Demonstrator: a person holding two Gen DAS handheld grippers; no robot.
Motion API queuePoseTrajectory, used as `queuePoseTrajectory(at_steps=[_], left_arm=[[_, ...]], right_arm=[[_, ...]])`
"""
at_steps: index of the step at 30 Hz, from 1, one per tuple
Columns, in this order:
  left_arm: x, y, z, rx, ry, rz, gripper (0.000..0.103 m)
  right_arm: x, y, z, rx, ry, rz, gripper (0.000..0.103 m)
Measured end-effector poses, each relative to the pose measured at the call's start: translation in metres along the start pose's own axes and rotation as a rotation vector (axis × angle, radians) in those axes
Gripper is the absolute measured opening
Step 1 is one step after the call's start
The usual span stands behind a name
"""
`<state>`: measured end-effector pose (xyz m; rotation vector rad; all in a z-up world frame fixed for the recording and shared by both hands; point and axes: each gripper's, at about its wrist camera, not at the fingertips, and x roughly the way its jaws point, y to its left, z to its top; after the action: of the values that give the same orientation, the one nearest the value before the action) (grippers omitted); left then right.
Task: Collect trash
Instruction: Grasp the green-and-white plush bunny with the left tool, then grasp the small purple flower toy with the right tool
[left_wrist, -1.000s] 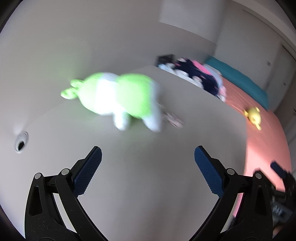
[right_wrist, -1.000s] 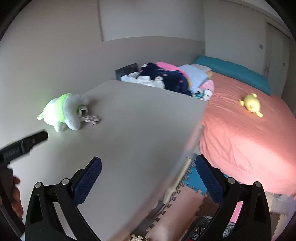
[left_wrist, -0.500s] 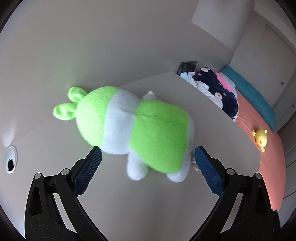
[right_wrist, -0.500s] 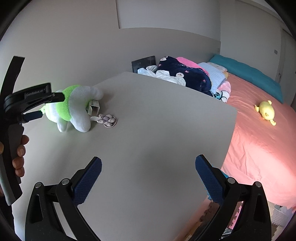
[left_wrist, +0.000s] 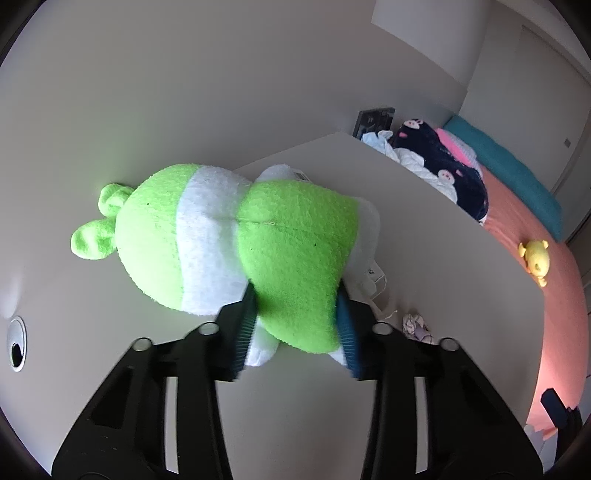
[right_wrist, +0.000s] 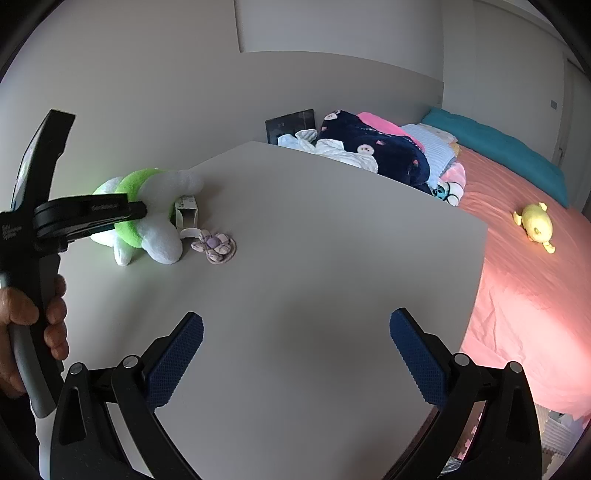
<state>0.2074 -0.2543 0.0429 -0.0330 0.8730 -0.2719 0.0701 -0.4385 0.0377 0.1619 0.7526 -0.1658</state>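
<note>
Squeezing the green and white plush toy (left_wrist: 288, 258), the left hand-held gripper (left_wrist: 295, 328) has its two blue pads pressed into the toy's rear half, one on each side, and the soft body bulges between them. In the right wrist view the same toy (right_wrist: 147, 218) lies on the pale surface (right_wrist: 314, 258) near its back left corner, by the wall, with the left hand-held gripper's black arm reaching across it from the side. Whether the toy has left the surface I cannot tell.

The right hand-held gripper (right_wrist: 295, 350) hangs spread wide over bare surface and grasps nothing.

Just beside the toy lie what I take to be the trash proper: a small white carton (right_wrist: 186, 216) touching the toy's white limbs, and a crumpled purple-and-white wrapper (right_wrist: 216, 245) a little further out toward the middle. Neither has been touched by a pad. No bin or bag shows in either view.

My reading is that the task is barely begun: the toy is being cleared aside or gathered first, and the carton and wrapper are left to collect, most likely by the free right hand-held gripper. Beyond the surface, the bed (right_wrist: 517, 295) carries a yellow plush (right_wrist: 535, 227) and piled clothes (right_wrist: 369, 151).
</note>
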Motion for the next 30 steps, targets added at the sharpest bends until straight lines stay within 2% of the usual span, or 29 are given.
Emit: queuePoseTrajectory(at_steps=[3, 12, 15, 17, 22, 24, 26, 28, 30], left_arm=[[-0.017, 0.009, -0.006, 0.01, -0.034, -0.022, 0.029], [-0.069, 0.034, -0.01, 0.015, -0.115, -0.052, 0.028], [-0.085, 0.041, -0.01, 0.009, -0.138, -0.054, 0.028], [-0.095, 0.046, -0.01, 0.007, -0.16, -0.05, 0.028], [-0.106, 0.052, -0.013, 0.01, -0.182, -0.056, 0.028], [-0.108, 0.054, -0.014, 0.007, -0.189, -0.052, 0.028], [-0.108, 0.055, -0.013, 0.007, -0.199, -0.044, 0.028], [-0.108, 0.057, -0.013, 0.001, -0.199, -0.048, 0.028], [-0.11, 0.058, -0.015, 0.002, -0.199, -0.049, 0.028]], right_arm=[[0.003, 0.005, 0.002, -0.006, -0.001, 0.005, 0.101], [0.022, 0.034, 0.017, -0.064, 0.011, 0.062, 0.101], [0.036, 0.049, 0.024, -0.102, 0.046, 0.098, 0.086], [0.047, 0.058, 0.029, -0.12, 0.072, 0.099, 0.071], [0.082, 0.076, 0.045, -0.164, 0.12, 0.058, 0.062], [0.093, 0.08, 0.049, -0.169, 0.143, 0.046, 0.053], [0.103, 0.08, 0.053, -0.16, 0.168, 0.045, 0.032], [0.104, 0.078, 0.055, -0.153, 0.165, 0.035, 0.018], [0.1, 0.072, 0.055, -0.107, 0.172, 0.075, 0.014]])
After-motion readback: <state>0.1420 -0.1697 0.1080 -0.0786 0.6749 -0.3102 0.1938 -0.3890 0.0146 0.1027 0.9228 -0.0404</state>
